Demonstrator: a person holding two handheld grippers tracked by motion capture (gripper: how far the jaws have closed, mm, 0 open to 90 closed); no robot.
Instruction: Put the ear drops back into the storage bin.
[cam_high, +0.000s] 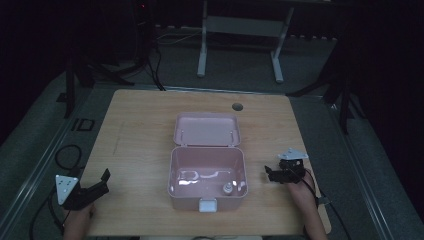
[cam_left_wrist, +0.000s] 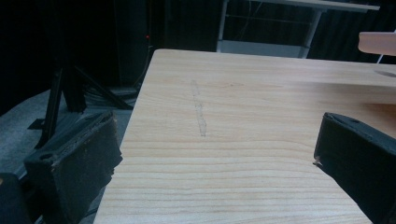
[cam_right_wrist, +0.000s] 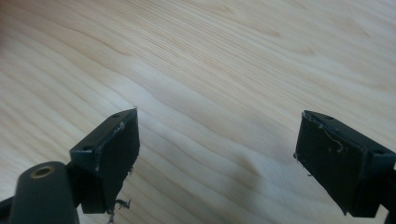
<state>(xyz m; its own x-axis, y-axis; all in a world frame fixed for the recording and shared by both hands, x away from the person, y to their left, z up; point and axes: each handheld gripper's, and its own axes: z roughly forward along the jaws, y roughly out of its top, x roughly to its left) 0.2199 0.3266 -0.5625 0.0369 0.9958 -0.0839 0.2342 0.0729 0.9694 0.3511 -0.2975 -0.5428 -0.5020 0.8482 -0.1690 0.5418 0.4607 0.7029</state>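
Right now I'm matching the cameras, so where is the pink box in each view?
High view: pink box, table centre, lid open.
Left gripper view: its pink edge, top right corner.
Right gripper view: wooden tabletop beneath the jaws.
Shared landmark: the tabletop's wood grain.

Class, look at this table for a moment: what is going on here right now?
A person sits at a wooden table with a gripper in each hand. A pink box stands in the middle, its lid open, with a small object inside. The left gripper and right gripper rest at either side, both open, holding nothing and apart from the box.
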